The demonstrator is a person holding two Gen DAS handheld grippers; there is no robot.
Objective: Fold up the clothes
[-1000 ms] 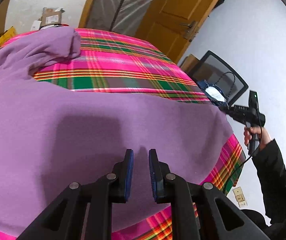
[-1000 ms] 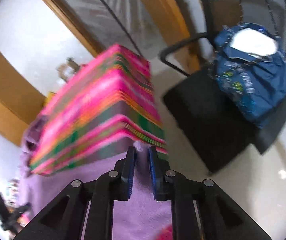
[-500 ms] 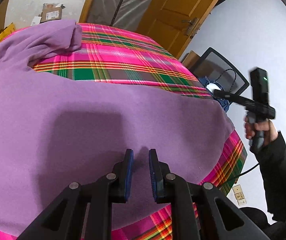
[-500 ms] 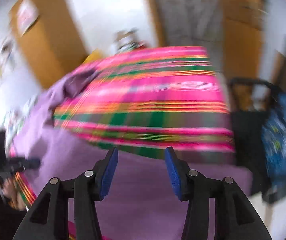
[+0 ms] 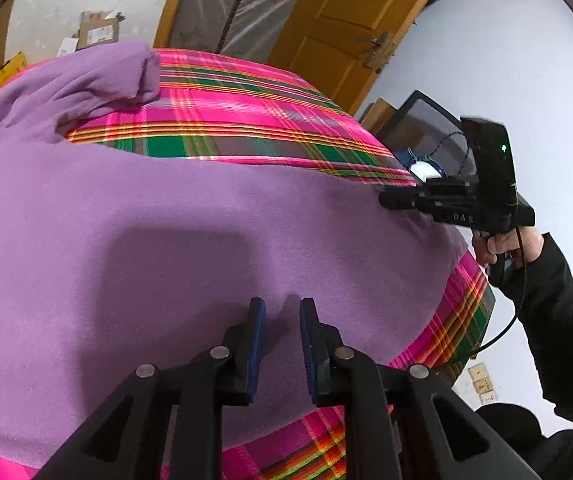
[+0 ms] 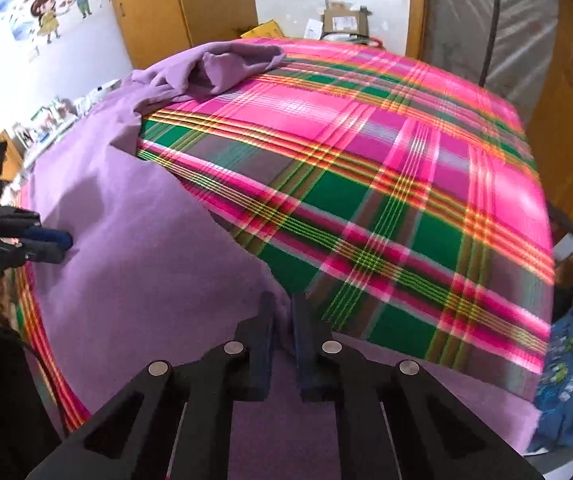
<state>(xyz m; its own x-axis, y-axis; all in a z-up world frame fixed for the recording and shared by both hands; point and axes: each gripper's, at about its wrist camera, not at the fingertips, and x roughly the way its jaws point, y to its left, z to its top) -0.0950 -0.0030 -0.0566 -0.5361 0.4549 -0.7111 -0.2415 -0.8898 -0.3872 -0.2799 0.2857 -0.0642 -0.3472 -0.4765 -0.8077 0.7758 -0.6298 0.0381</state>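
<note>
Both cameras look down from close above the purple cloth (image 5: pixel 166 240) on the plaid bench (image 6: pixel 406 184), from opposite ends, each seeing the other.

Plain purple garment (image 5: pixel 190 240) on a plaid cloth (image 6: pixel 386 184) — pink, green, with orange-yellow stripes.

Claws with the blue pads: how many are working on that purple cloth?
2. The left claw is over the purple garment near its front edge; the right claw is at the garment's edge by the plaid cover. None seems hidden.
</note>
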